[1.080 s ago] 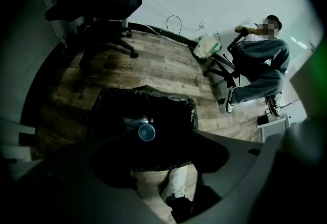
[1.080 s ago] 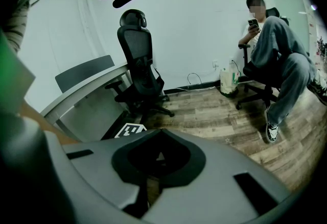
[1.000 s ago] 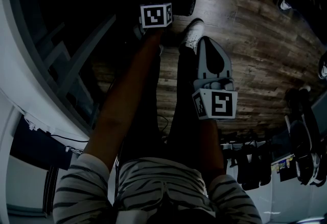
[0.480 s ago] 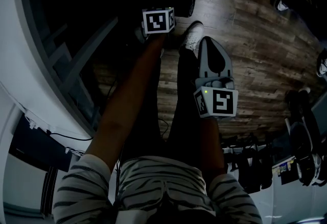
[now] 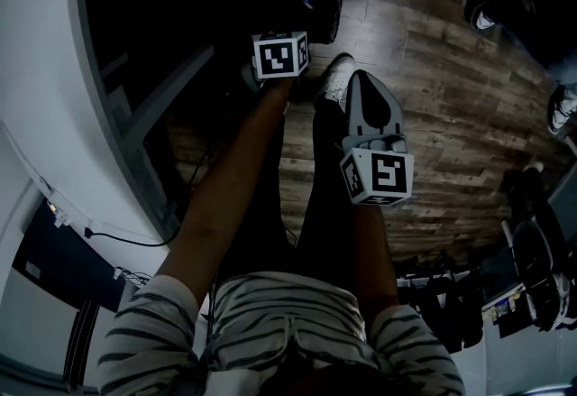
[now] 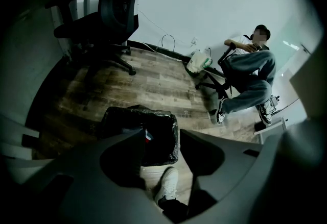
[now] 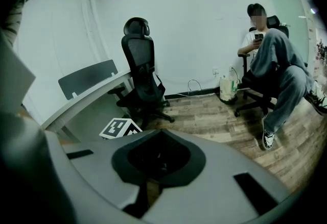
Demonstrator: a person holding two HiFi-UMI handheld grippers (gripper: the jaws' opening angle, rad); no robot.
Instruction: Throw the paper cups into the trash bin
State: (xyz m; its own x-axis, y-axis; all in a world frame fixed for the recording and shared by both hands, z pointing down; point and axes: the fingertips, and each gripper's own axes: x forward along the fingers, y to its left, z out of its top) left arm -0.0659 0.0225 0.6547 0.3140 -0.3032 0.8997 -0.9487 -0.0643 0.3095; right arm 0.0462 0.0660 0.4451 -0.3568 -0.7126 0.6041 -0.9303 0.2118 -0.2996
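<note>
The trash bin [image 6: 127, 113], lined with a black bag, stands on the wood floor right under my left gripper [image 6: 162, 134]. That gripper is open and its jaws have just been closing, with nothing between them. Inside the bin a small white, red and blue piece [image 6: 147, 136] shows, too small to tell what it is. In the head view the bin [image 5: 323, 8] lies just beyond the left gripper's marker cube [image 5: 279, 54]. My right gripper [image 7: 161, 130] is shut and empty, held to the right above the floor [image 5: 365, 92].
My own white shoe [image 6: 167, 183] stands by the bin. A black office chair [image 7: 143, 72] and a curved white desk [image 7: 82, 98] are on the left. A person sits on a chair [image 7: 268, 59] at the right, with a white bag [image 7: 227, 88] by the wall.
The left gripper's marker cube has lifted back from the bin. The right gripper has risen slightly. The head view has shifted, showing more white desk at the left.
</note>
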